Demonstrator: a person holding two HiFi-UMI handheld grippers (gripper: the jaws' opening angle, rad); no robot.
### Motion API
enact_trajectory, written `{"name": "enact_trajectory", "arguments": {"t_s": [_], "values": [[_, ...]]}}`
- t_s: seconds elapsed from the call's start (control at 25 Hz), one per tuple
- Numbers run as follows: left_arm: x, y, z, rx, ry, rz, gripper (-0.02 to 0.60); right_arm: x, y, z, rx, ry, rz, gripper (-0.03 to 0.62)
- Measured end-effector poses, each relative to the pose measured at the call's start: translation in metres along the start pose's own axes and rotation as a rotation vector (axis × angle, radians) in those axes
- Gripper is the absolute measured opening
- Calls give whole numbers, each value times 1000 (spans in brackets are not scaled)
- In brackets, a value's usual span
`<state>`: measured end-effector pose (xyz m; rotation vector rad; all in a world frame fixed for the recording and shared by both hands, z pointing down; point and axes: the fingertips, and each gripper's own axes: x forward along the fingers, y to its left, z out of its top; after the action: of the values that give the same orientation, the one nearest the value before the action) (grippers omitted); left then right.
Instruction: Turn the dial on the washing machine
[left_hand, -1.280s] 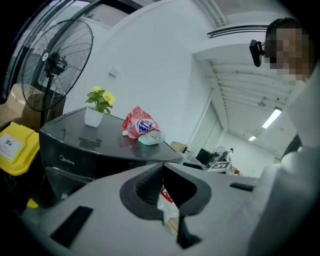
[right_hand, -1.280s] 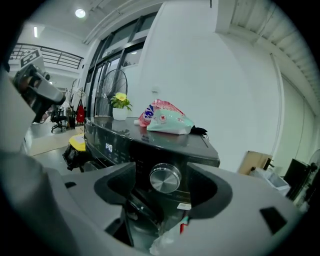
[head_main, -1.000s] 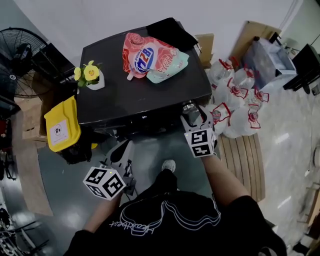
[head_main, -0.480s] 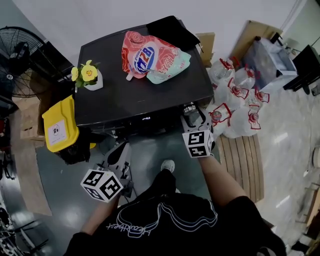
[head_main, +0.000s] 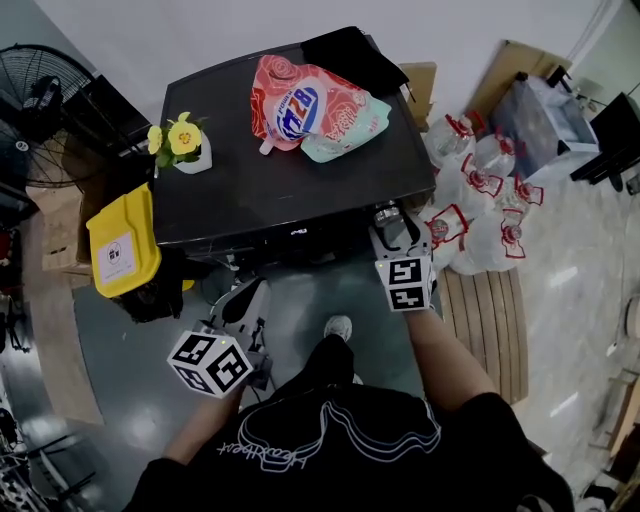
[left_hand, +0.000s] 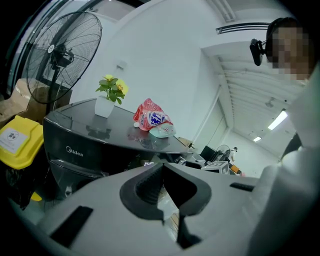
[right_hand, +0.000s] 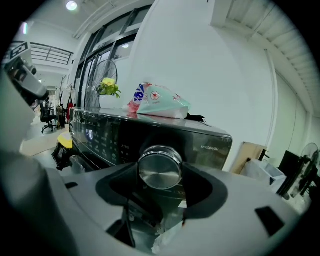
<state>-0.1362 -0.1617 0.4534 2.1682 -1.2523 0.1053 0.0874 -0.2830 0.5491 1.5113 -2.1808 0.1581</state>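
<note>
The dial (right_hand: 160, 168), at the right end of the washing machine (head_main: 290, 190) front, sits between the right gripper (right_hand: 158, 172) jaws, which are opening slightly, pads touching its rim, its axis along them. The left gripper (left_hand: 162, 170) is held shut, empty, well left.

Person's in a black short-sleeve tee (head_main: 330, 440) with white loopy outline script. Ahead of the tee, left gripper (head_main: 247, 297) and right gripper (head_main: 389, 226) are pale grey, black pads (right_hand: 118, 186), black-and-white marker cube (head_main: 208, 362) on each.
</note>
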Motion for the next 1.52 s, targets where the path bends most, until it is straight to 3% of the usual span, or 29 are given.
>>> {"name": "enact_trajectory", "arguments": {"t_s": [0.48, 0.84, 1.28, 1.52], "values": [[-2, 5, -2, -16, 6, 2, 5, 0, -5, -5, 347, -10, 99, 282], [-5, 21, 1, -34, -12, 29, 5, 2, -6, -8, 505, -9, 168, 282], [-6, 26, -10, -55, -2, 40, 5, 2, -7, -8, 915, -66, 318, 282], [-8, 28, -14, -63, 3, 53, 5, 1, -7, -8, 976, -63, 342, 281]]}}
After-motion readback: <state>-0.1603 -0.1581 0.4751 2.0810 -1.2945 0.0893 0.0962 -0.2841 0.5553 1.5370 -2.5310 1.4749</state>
